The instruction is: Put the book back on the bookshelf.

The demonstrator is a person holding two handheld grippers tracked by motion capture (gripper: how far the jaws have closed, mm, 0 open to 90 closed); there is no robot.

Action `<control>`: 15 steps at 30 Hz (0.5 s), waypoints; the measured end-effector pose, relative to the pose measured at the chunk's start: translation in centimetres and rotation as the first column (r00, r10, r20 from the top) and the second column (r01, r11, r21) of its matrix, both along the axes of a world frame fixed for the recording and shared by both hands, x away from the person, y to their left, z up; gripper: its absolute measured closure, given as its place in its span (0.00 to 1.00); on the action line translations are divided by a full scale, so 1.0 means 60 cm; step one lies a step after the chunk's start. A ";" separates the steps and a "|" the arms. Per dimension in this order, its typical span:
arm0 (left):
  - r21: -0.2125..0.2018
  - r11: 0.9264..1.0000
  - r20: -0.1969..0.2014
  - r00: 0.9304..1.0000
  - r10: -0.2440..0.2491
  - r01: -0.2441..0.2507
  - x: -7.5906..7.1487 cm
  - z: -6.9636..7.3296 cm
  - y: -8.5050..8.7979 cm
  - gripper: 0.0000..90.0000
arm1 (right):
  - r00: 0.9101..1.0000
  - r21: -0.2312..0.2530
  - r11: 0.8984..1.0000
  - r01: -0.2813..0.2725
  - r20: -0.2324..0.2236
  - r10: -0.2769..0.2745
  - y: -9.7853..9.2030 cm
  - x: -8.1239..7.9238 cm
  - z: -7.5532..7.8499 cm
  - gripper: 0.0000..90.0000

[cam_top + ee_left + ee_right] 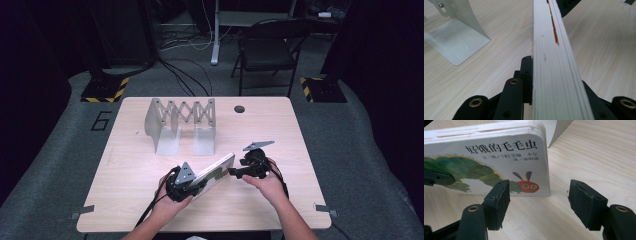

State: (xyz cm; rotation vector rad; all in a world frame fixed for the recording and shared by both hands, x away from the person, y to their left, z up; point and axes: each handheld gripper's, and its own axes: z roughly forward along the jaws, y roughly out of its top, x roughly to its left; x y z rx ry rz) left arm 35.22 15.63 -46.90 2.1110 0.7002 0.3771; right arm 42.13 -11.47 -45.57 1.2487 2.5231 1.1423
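Note:
A white board book (216, 171) with a green caterpillar on its cover stands on its long edge at the table's near middle, leaning back. My left gripper (192, 186) is shut on its left end; the left gripper view looks along the book's page edge (554, 62) between the black jaws of the left gripper (557, 82). My right gripper (235, 171) is at the book's right end. In the right gripper view the right gripper (539, 200) stands open and empty, just short of the book's (499, 152) lower corner with the red caterpillar head.
A grey metal expanding rack (182, 122) stands behind the book at the table's far middle, and one of its feet (456, 37) lies close on the left. A round hole (239, 109) marks the tabletop's far edge. A folding chair (267, 50) is beyond the table.

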 end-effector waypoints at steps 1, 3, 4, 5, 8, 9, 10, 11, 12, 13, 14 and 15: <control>0.000 1.000 0.000 1.000 0.000 0.000 0.000 0.000 0.000 0.84 | 1.000 0.000 1.000 0.000 0.000 0.000 0.000 0.000 0.000 0.37; -0.005 1.000 -0.003 1.000 0.006 -0.006 0.000 0.002 0.002 0.84 | 1.000 -0.002 1.000 -0.002 0.003 0.002 -0.001 0.000 0.000 0.37; -0.013 1.000 -0.001 1.000 0.013 -0.013 0.001 0.003 0.005 0.84 | 1.000 0.002 1.000 0.003 0.004 -0.003 0.000 0.000 -0.001 0.37; -0.013 1.000 -0.001 1.000 0.013 -0.013 0.001 0.003 0.005 0.84 | 1.000 0.002 1.000 0.003 0.004 -0.003 0.000 0.000 -0.001 0.37; -0.009 1.000 -0.004 1.000 0.018 -0.018 0.000 0.008 0.011 0.84 | 1.000 -0.002 1.000 0.000 0.002 0.000 0.000 0.000 0.000 0.37; -0.005 1.000 0.002 1.000 0.019 -0.019 0.000 0.009 0.012 0.84 | 1.000 -0.002 1.000 0.001 0.000 -0.001 0.000 0.000 0.000 0.37; -0.005 1.000 0.002 1.000 0.019 -0.019 0.000 0.009 0.012 0.84 | 1.000 -0.002 1.000 0.000 0.001 0.000 0.000 0.000 0.000 0.37; -0.015 1.000 -0.002 1.000 0.020 -0.020 -0.001 0.011 0.015 0.84 | 1.000 -0.002 1.000 0.001 0.000 -0.001 0.000 0.000 0.000 0.37; -0.015 1.000 -0.002 1.000 0.020 -0.020 -0.001 0.011 0.015 0.84 | 1.000 -0.002 1.000 0.001 0.000 -0.001 0.000 0.000 0.000 0.37; -0.021 0.999 0.001 1.000 0.028 -0.028 -0.002 0.014 0.017 0.84 | 1.000 -0.002 1.000 0.001 0.000 -0.001 0.000 0.000 0.000 0.37; -0.021 0.999 0.001 1.000 0.028 -0.028 -0.002 0.014 0.017 0.84 | 1.000 -0.003 1.000 0.001 0.002 -0.001 0.000 0.000 0.000 0.37; -0.019 0.999 0.000 1.000 0.026 -0.026 -0.002 0.016 0.018 0.84 | 1.000 -0.003 1.000 0.001 0.002 -0.001 0.000 0.000 0.000 0.37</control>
